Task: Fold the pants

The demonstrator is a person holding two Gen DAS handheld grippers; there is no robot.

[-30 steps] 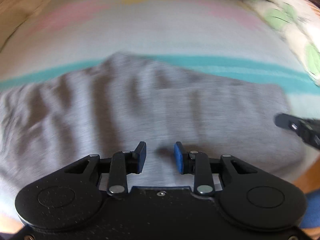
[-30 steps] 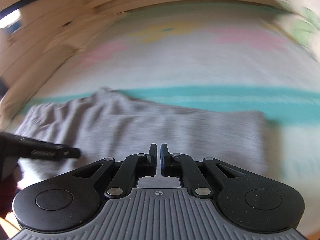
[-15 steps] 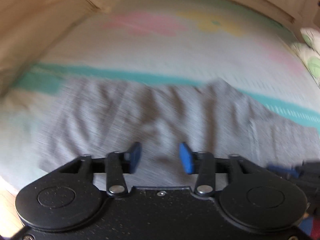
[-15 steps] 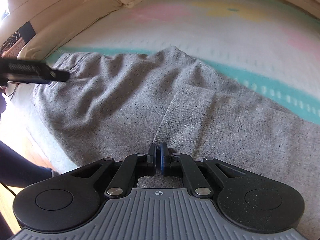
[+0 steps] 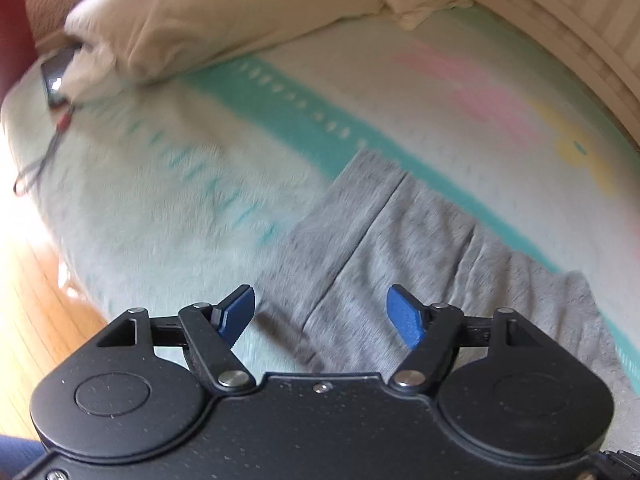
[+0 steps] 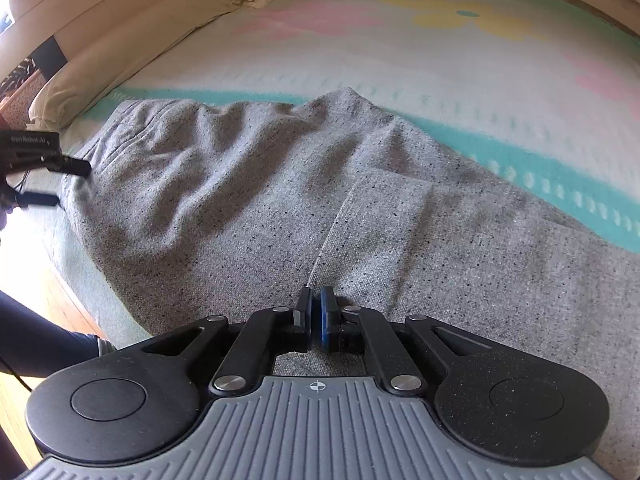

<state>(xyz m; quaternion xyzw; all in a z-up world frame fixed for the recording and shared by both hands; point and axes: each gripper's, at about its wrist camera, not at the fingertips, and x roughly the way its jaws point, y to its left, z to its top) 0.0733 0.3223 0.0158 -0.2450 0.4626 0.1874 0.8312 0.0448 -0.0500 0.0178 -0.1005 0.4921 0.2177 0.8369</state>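
Left gripper (image 5: 320, 320) just widened over pants (image 5: 400, 240) waistband edge, right gripper (image 6: 316, 316) closed, empty

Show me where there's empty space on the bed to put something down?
There's bare blanket past the far edge of the gray pants, running up to the cream pillows. In the left wrist view, another free patch lies between the pants' end and the pillow. The near side is crowded: pants fill it, with the left gripper and right gripper over them.

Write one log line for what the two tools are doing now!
left tool: opening, empty, at waistband | right tool: shut over pants | step: fold pending
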